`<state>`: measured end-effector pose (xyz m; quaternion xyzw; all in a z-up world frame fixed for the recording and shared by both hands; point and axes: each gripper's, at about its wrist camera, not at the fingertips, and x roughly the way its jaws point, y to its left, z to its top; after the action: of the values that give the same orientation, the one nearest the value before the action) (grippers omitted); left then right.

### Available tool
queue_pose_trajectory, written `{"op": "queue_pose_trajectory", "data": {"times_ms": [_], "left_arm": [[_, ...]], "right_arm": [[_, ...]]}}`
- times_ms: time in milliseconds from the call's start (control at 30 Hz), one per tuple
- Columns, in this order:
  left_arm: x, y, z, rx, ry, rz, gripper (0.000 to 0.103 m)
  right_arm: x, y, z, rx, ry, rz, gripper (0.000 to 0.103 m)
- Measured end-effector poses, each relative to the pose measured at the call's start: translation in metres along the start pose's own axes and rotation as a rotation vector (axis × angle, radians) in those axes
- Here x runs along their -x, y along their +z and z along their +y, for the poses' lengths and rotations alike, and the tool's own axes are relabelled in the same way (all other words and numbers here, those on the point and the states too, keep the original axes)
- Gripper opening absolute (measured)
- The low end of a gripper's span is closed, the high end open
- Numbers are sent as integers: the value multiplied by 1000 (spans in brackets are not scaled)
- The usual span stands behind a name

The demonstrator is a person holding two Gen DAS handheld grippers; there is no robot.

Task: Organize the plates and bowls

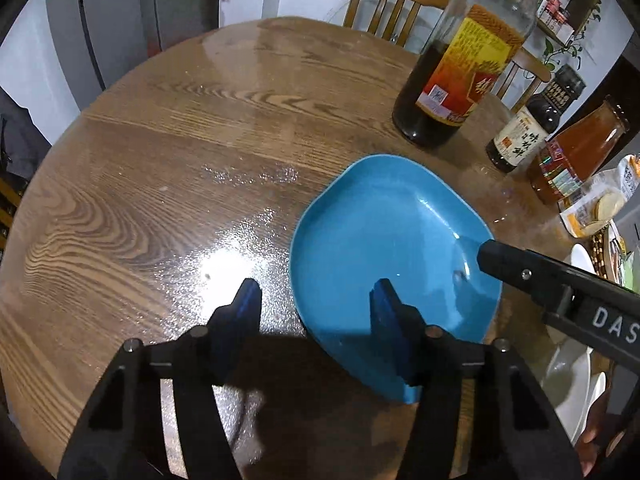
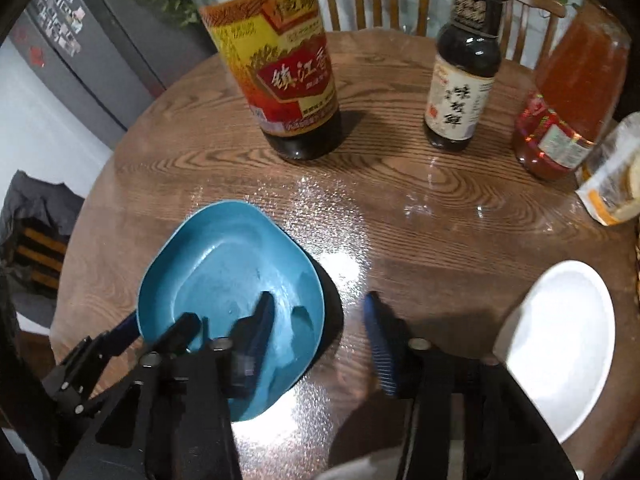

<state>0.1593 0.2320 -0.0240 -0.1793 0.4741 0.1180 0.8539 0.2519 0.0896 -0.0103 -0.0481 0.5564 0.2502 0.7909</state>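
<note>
A blue squarish plate (image 1: 380, 236) lies on the round wooden table (image 1: 180, 152); it also shows in the right wrist view (image 2: 224, 272). My left gripper (image 1: 316, 300) is open, its right finger over the plate's near rim, its left finger over bare table. My right gripper (image 2: 320, 316) is open, its left finger over the plate, its right finger over the table; its finger (image 1: 520, 272) reaches over the plate's right edge in the left wrist view. A white plate (image 2: 560, 344) lies at the right, also visible in the left wrist view (image 1: 576, 392).
A large vinegar bottle (image 2: 280, 60), a small dark sauce bottle (image 2: 460, 80) and an orange-red sauce bottle (image 2: 568, 92) stand at the table's far side. A snack bag (image 2: 612, 184) lies at the right edge. Wooden chairs (image 1: 392, 4) stand behind the table.
</note>
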Motion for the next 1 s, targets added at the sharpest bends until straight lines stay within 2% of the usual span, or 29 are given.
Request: {"op": "queue_pose_trajectory", "data": {"times_ms": [133,200,300,433,667,1000], "left_arm": [[-1,4,4,3,-13,-6,27],[-4,5,2,-7,-17,-6,17],[-5,5,1,-26,-11,-9,16],[-1,5,1,-36,-15,-16,19],[41,-4,-1,-86,-33,-95,18],[95,-31,-8,-162,-41,-184,19]], "right_arm": [[-8,0,5,35,0,24,12],[-9,0,8,41,-5,26,10],[-4,-1,9,38,2,4,6],[14,-8,13,35,20,-21,6],[55,-26,12,27,52,-85,6],[102,-77,15,8,91,-157,6]]}}
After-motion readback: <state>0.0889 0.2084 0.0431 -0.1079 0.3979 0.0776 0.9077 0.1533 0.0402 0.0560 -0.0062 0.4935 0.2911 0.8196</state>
